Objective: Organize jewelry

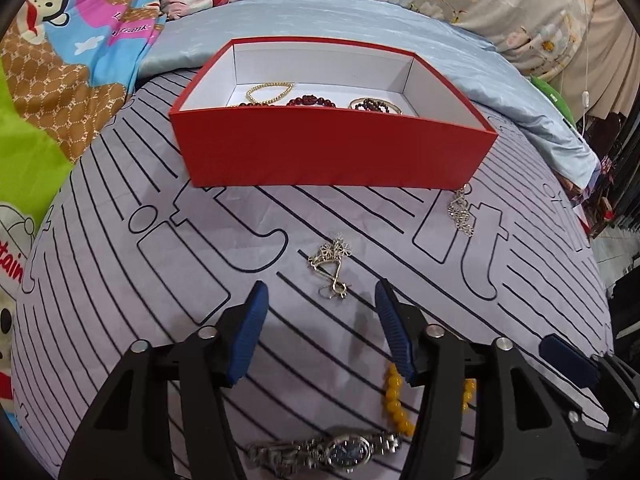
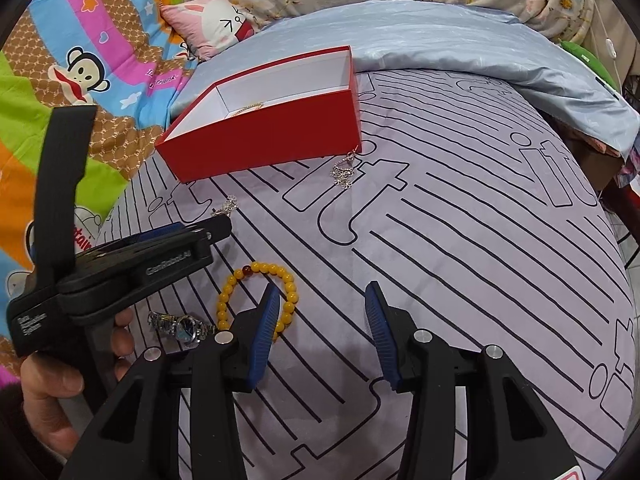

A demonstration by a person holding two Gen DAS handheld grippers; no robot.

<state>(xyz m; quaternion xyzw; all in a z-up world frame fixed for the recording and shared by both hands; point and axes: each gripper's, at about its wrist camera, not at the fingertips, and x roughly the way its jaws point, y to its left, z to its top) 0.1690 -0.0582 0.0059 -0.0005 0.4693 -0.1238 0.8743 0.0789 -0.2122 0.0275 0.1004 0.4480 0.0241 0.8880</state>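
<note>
A red box (image 1: pixel 332 152) with a white inside stands on the bed and holds several bracelets (image 1: pixel 304 101). It also shows in the right wrist view (image 2: pixel 264 136). My left gripper (image 1: pixel 322 292) is open, just short of a silver flower necklace (image 1: pixel 332 264). A second silver chain (image 1: pixel 460 210) lies by the box's right corner, also in the right wrist view (image 2: pixel 345 170). A yellow bead bracelet (image 2: pixel 256 270) and a silver watch (image 2: pixel 182 326) lie under the grippers. My right gripper (image 2: pixel 322 292) is open and empty over the cloth beside the bracelet.
The lilac striped cloth (image 2: pixel 460 240) covers the bed. A pale blue pillow (image 1: pixel 360 24) lies behind the box. A cartoon quilt (image 1: pixel 60 60) is at the left. The bed's right edge drops away (image 1: pixel 608 240).
</note>
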